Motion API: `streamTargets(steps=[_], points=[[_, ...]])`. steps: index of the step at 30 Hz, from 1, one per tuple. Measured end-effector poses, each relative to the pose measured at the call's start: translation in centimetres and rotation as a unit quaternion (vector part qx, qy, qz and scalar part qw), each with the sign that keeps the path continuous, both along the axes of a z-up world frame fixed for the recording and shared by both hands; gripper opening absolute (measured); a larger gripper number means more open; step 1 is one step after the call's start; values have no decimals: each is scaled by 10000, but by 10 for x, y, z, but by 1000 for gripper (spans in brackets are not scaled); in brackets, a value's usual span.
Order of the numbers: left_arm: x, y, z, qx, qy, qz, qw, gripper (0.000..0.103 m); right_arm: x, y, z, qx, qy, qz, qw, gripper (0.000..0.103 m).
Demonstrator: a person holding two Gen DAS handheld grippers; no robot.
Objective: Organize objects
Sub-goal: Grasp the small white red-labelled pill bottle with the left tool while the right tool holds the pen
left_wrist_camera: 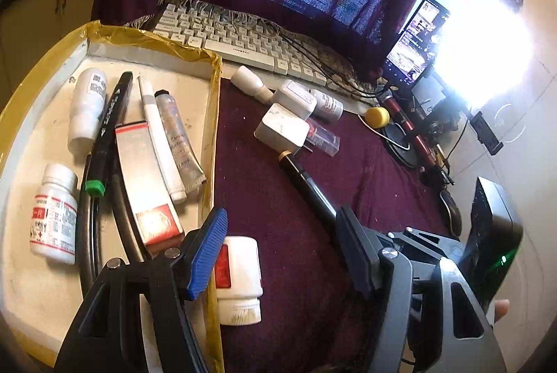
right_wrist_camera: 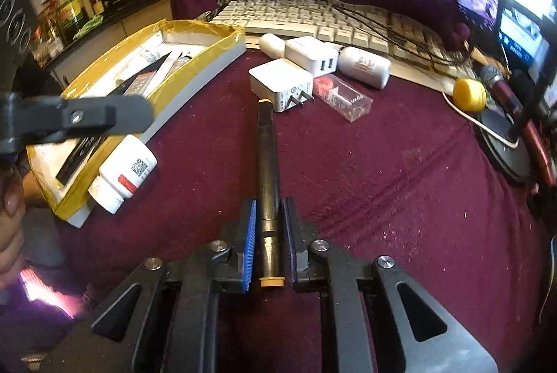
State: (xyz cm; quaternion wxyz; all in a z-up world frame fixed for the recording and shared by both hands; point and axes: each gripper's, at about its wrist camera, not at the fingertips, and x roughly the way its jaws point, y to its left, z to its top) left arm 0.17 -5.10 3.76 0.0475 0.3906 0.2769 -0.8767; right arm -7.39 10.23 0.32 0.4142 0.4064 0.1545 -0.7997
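1. The landmark is the yellow-taped tray (left_wrist_camera: 212, 59), lying on a maroon cloth (right_wrist_camera: 383, 181) in front of a white keyboard (left_wrist_camera: 222, 38).

2. The right gripper (right_wrist_camera: 269, 244) has its blue-padded fingers (right_wrist_camera: 249, 244) drawn in tight against a dark marker pen (right_wrist_camera: 266, 157) with an orange end cap. The pen lies on the cloth off the tray's right side, its far end pointing toward the chargers.

3. The left gripper (left_wrist_camera: 278, 251) stands wide apart with nothing between its fingers (left_wrist_camera: 207, 251) — it hovers over the tray's near right corner. No pad touches anything.

4. Just outside that same corner lies a white pill bottle (left_wrist_camera: 240, 282) with a red label, on its side against the tray's wall.

5. Inside the tray lie a black marker with a green cap (left_wrist_camera: 104, 136), a white bottle (left_wrist_camera: 87, 108), a labelled medicine bottle (left_wrist_camera: 55, 216), a thin white pen (left_wrist_camera: 160, 136), a silver tube (left_wrist_camera: 177, 139) and a red-and-white box (left_wrist_camera: 146, 185).

6. Beyond the tray's right side, near the keyboard, cluster two white chargers (right_wrist_camera: 282, 84) (right_wrist_camera: 313, 54), a clear plastic case (right_wrist_camera: 343, 98) and two small white bottles (right_wrist_camera: 363, 64) (right_wrist_camera: 273, 43) — none of them in the tray.

7. Farther from the tray sit a yellow foam ball (right_wrist_camera: 469, 94) and a phone (left_wrist_camera: 416, 42) with a lit screen.
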Motion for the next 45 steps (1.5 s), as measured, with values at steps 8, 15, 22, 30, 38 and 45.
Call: streamTargets(steps=[8, 15, 22, 30, 38, 45], points=[[19, -7, 1, 123, -52, 53, 9999, 59, -5, 0, -1, -62, -114, -278, 9995, 13], [23, 15, 5, -501, -195, -18, 9986, 59, -6, 0, -1, -82, -149, -298, 9994, 13], [38, 39, 21, -708, 50, -492, 9963, 59, -5, -1, -2, -64, -115, -309, 9994, 13], [35, 57, 1, -1278, -652, -440, 9887, 59, -5, -1, -2, -81, -120, -323, 9994, 13], [21, 52, -6, -1268, -787, -383, 9881, 59, -2, 0, -2, -103, -100, -346, 9993, 13], [-19, 59, -21, -1789, -1135, -443, 9763, 46, -2, 2, -1, -141, -139, -370, 9991, 13]])
